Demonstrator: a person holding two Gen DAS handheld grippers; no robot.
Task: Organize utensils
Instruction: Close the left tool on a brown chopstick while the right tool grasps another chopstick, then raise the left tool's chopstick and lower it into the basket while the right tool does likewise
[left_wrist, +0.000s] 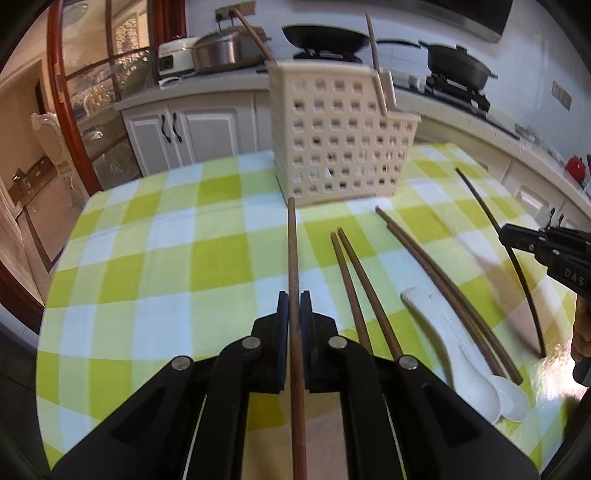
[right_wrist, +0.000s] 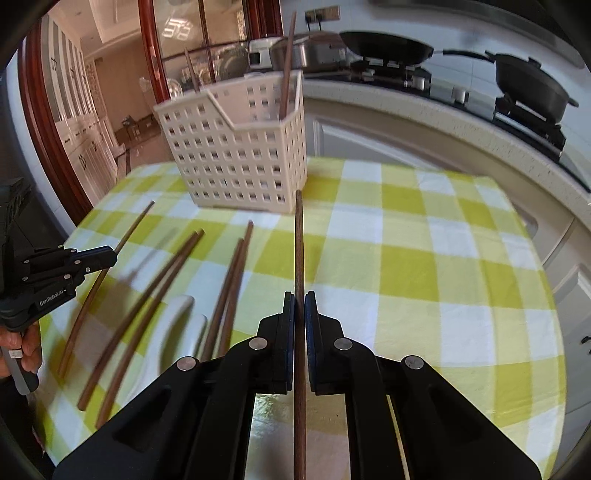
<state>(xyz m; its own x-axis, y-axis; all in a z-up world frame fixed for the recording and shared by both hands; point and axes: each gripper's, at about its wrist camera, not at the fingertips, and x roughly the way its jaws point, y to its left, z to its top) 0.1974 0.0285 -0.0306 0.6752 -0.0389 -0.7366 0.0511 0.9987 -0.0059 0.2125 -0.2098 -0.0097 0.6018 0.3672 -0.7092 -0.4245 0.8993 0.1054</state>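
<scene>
White "GenRobot.AI" lettering marks your left gripper (right_wrist: 110, 256), "DAS" your right gripper (left_wrist: 504, 232); each clamps a brown wooden chopstick (left_wrist: 293, 258).

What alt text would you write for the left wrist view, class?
The left hand-held gripper is shut on a wooden chopstick pointing toward a cream perforated basket on a green checked tablecloth. More chopsticks and white spoons lie to its right.
</scene>
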